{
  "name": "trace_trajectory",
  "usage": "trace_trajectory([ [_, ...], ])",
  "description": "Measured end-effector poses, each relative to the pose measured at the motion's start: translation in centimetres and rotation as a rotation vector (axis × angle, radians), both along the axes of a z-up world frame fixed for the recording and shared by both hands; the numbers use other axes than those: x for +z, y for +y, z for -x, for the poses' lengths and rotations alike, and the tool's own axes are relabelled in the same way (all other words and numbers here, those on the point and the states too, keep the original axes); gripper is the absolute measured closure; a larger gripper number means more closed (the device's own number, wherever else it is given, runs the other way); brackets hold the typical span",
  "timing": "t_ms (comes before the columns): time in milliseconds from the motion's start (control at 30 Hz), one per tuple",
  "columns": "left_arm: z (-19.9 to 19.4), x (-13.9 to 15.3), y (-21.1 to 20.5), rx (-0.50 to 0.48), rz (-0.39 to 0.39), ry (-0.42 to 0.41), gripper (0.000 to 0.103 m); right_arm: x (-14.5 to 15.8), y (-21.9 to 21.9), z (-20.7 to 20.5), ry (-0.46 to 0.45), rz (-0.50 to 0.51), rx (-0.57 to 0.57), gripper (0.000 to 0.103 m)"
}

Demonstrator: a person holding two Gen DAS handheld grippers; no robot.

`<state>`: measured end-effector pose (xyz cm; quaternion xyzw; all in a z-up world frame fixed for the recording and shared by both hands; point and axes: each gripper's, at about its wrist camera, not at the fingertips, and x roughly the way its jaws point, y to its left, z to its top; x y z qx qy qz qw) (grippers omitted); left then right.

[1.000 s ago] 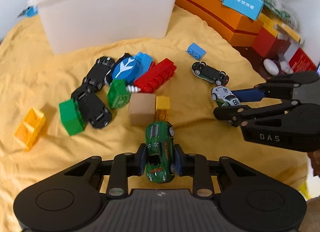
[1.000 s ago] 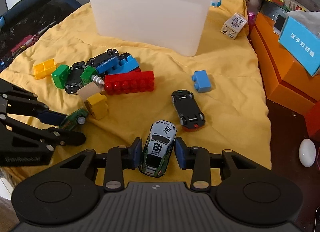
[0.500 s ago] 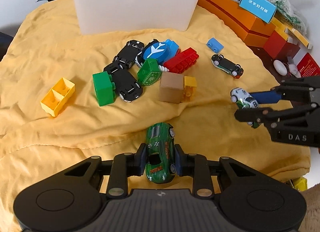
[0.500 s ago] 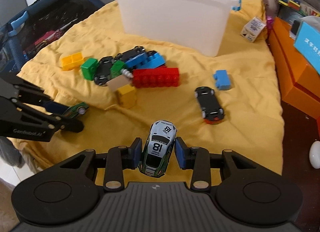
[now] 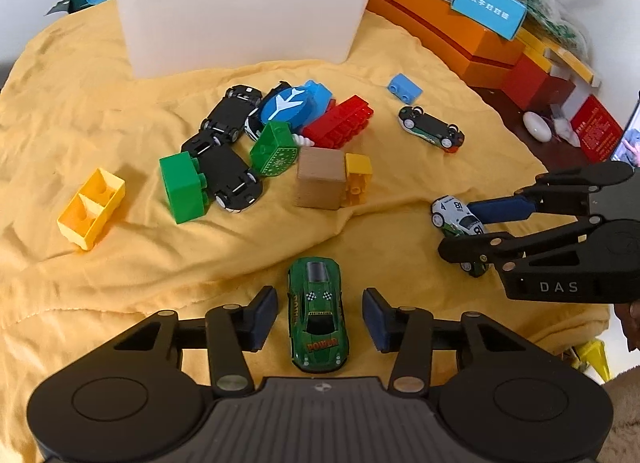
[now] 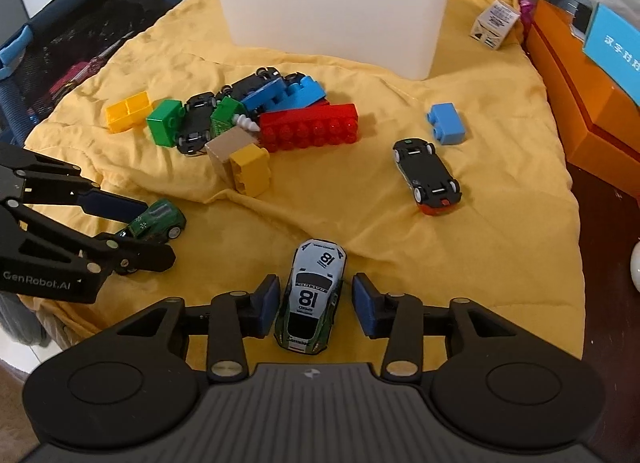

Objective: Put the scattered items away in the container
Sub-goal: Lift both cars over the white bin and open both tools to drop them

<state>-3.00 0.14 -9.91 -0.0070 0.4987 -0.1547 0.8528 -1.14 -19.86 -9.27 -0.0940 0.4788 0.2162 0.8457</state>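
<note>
Tongs are opening in both my hands: the left gripper (image 5: 320,317) straddles a green car (image 5: 318,313), the right gripper (image 6: 314,301) a white car (image 6: 312,297), pads clear of both, cars on the yellow cloth (image 5: 80,103) before the white bin (image 5: 240,11).

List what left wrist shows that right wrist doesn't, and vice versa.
Left wrist only: the airplane emblem on the blue disc and the red box far right.
Right wrist only: a small white carton by the bin and a dark mesh bag.
Both: white bin, green car between the left gripper jaws, white 18 car between the right gripper jaws; both opening, pads clear.
</note>
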Motion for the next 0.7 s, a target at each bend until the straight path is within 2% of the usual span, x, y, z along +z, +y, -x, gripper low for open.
trace_trajectory([
  [367,-0.1,0.4,0.6,-0.049,0.043,0.016,0.053,0.3,0.0,0.1,0.002,0.007,-0.060,0.053],
  [433,0.0,0.1,0.2,-0.067,0.020,0.022,0.054,0.0,0.2,-0.1,0.014,0.016,-0.064,0.053],
  [467,0.1,0.1,-0.1,-0.075,-0.003,0.013,0.060,-0.1,0.3,-0.1,0.021,0.022,-0.062,0.053],
  [500,0.2,0.1,-0.2,-0.079,-0.026,0.008,0.069,-0.3,0.4,0.0,0.023,0.031,-0.055,0.053],
  [533,0.1,0.2,-0.1,-0.079,-0.031,0.009,0.069,-0.3,0.6,0.2,0.018,0.044,-0.043,0.055],
  [567,0.0,0.3,0.3,-0.069,-0.008,0.015,0.069,-0.1,0.8,0.3,0.011,0.054,-0.027,0.066],
  [600,-0.1,0.4,0.6,-0.063,0.010,0.017,0.069,0.0,1.0,0.4,0.004,0.060,-0.015,0.069],
  [700,-0.5,1.1,1.3,-0.051,0.023,0.005,0.069,0.5,1.2,0.4,-0.016,0.070,-0.013,0.069],
])
